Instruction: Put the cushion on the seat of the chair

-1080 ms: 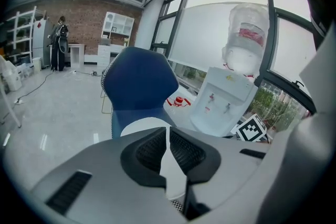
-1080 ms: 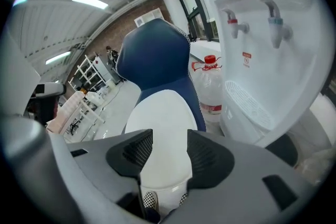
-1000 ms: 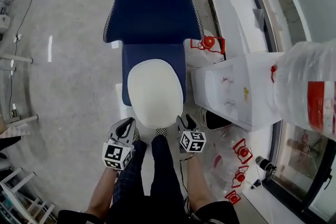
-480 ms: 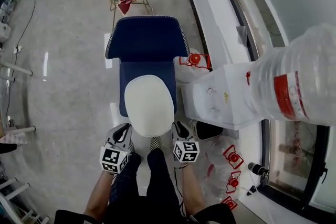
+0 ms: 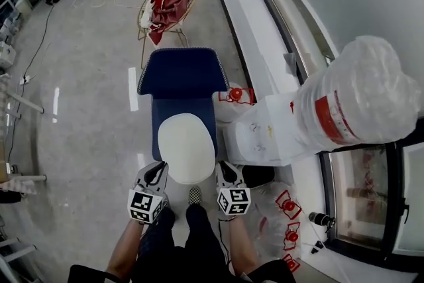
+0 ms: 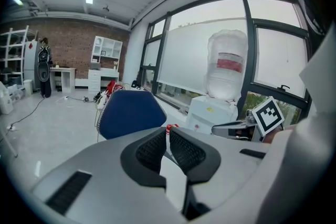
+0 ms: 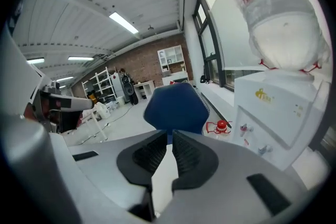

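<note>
1. Head view: the white cushion (image 5: 187, 148) lies on the seat (image 5: 184, 106) of the blue chair (image 5: 182, 73), its far end near the backrest. My left tongs (image 5: 157, 172) sit just off its near left corner and my right tongs (image 5: 227, 172) just off its near right corner. From up here neither seems to touch it, though I can't be sure. A white water dispenser (image 5: 258, 136) stands just beside the chair on the right.
2. Left gripper view: the jaws of my left tongs (image 6: 168, 131) are drawn together, tips meeting, with nothing between them. Past them rises the chair (image 6: 131, 113), with the water dispenser (image 6: 212, 113) to its right.
3. Right gripper view: the jaws of my right tongs (image 7: 169, 136) have just been closing and now leave only a thin slit with nothing in it. The chair (image 7: 176, 107) stands straight ahead, the water dispenser (image 7: 278, 113) to the right.
</note>
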The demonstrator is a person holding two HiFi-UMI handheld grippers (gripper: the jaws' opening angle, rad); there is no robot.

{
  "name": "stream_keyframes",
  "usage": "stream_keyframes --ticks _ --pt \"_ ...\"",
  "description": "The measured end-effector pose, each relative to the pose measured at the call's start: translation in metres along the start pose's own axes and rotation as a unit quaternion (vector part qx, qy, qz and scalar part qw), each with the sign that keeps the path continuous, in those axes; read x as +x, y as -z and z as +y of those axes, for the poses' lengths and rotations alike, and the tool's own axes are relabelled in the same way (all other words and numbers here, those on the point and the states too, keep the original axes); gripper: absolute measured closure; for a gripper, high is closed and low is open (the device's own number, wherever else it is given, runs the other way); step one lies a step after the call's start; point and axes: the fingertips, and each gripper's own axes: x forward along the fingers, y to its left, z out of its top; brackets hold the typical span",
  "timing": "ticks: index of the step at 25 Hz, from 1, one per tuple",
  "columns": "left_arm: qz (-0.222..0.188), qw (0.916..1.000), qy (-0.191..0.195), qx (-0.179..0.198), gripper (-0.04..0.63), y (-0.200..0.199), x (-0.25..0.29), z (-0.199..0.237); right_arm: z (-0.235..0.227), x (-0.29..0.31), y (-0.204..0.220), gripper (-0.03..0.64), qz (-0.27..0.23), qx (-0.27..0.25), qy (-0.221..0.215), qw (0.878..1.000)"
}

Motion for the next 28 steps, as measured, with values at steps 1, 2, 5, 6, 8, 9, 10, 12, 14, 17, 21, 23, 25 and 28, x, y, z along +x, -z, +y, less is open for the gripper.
stream_keyframes --ticks 1,2,5,6,8,9,10,12,14,17,21,23,25,28 --pt "-0.005 1.0 0.003 0.004 0.559 -0.007 -0.004 -0.002 0.004 -0.006 -0.009 0.565 -0.008 -0.003 0.0 1.0" --pt "-0.009 0.9999 0.007 0.009 0.56 -0.014 -0.008 -0.005 0.009 -0.011 -0.017 0.568 -0.015 -0.007 0.0 1.0" --pt "-0.024 0.9992 0.016 0.029 0.56 -0.035 -0.022 -0.016 0.023 -0.027 -0.042 0.572 -0.037 -0.026 -0.001 0.999" --pt "-0.03 0.9988 0.018 0.033 0.56 -0.042 -0.026 -0.019 0.028 -0.032 -0.05 0.574 -0.045 -0.033 -0.002 0.998" --pt "-0.041 0.9982 0.02 0.039 0.56 -0.055 -0.034 -0.023 0.039 -0.04 -0.068 0.575 -0.062 -0.042 -0.006 0.997" --pt "-0.046 0.9979 0.021 0.041 0.56 -0.061 -0.039 -0.025 0.046 -0.045 -0.077 0.577 -0.07 -0.046 -0.008 0.996" --pt "-0.051 0.9976 0.022 0.043 0.56 -0.067 -0.045 -0.026 0.053 -0.049 -0.084 0.577 -0.077 -0.049 -0.011 0.996" --pt "-0.058 0.9968 0.023 0.049 0.56 -0.077 -0.056 -0.029 0.067 -0.058 -0.098 0.578 -0.09 -0.054 -0.016 0.994" --pt "-0.066 0.9961 0.024 0.054 0.559 -0.086 -0.067 -0.031 0.079 -0.068 -0.11 0.578 -0.103 -0.057 -0.021 0.993" --pt "-0.079 0.995 0.019 0.059 0.56 -0.098 -0.082 -0.03 0.095 -0.08 -0.123 0.578 -0.12 -0.058 -0.029 0.991" --pt "-0.091 0.9934 0.009 0.07 0.56 -0.108 -0.101 -0.03 0.111 -0.097 -0.131 0.578 -0.131 -0.059 -0.036 0.989" --pt "-0.098 0.9923 0.008 0.075 0.56 -0.115 -0.109 -0.03 0.118 -0.106 -0.135 0.578 -0.136 -0.062 -0.038 0.988" --pt "-0.104 0.9916 0.007 0.076 0.56 -0.119 -0.116 -0.031 0.124 -0.115 -0.138 0.578 -0.14 -0.067 -0.04 0.987" --pt "-0.109 0.9906 0.009 0.082 0.559 -0.123 -0.124 -0.032 0.132 -0.125 -0.144 0.578 -0.148 -0.073 -0.042 0.985"
